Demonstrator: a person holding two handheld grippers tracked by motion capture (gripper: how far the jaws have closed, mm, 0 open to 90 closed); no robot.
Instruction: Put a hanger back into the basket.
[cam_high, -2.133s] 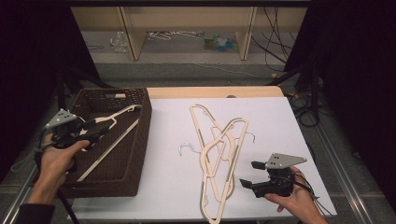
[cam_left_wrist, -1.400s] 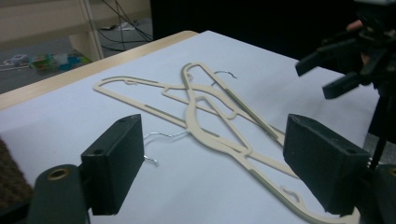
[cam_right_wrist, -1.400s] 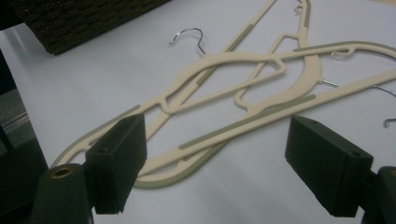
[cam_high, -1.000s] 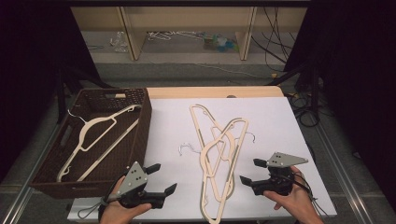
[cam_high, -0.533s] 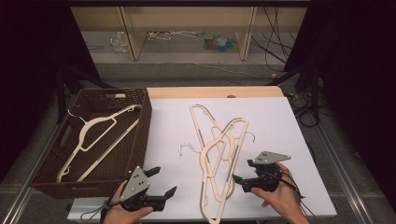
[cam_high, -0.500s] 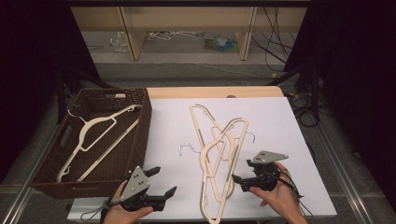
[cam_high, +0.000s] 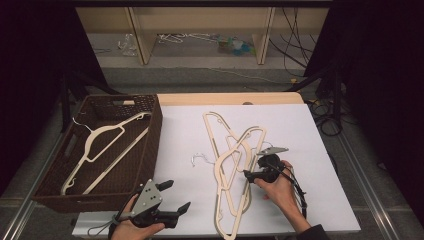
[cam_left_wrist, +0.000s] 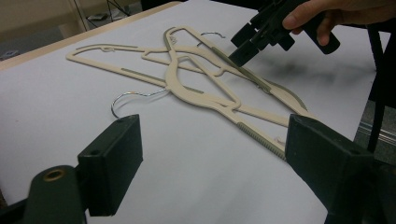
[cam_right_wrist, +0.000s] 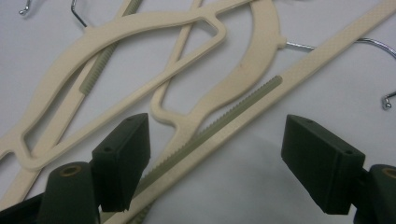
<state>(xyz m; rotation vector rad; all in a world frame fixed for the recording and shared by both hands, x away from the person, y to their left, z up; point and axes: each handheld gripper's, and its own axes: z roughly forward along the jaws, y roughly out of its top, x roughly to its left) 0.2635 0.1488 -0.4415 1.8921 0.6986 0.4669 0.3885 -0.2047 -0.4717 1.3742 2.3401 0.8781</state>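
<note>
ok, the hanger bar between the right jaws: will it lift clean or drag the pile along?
Probably drags: the hanger bar is crossed with the other hangers, and a hook may snag. It looks thin and flat, so likely light yet stiff. The ribbed strip should resist slipping.

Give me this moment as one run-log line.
left gripper: open, holds nothing, near table edge | right gripper: jaws closing, a bar of the hanger pile between them, not gripped | basket: one hanger
</note>
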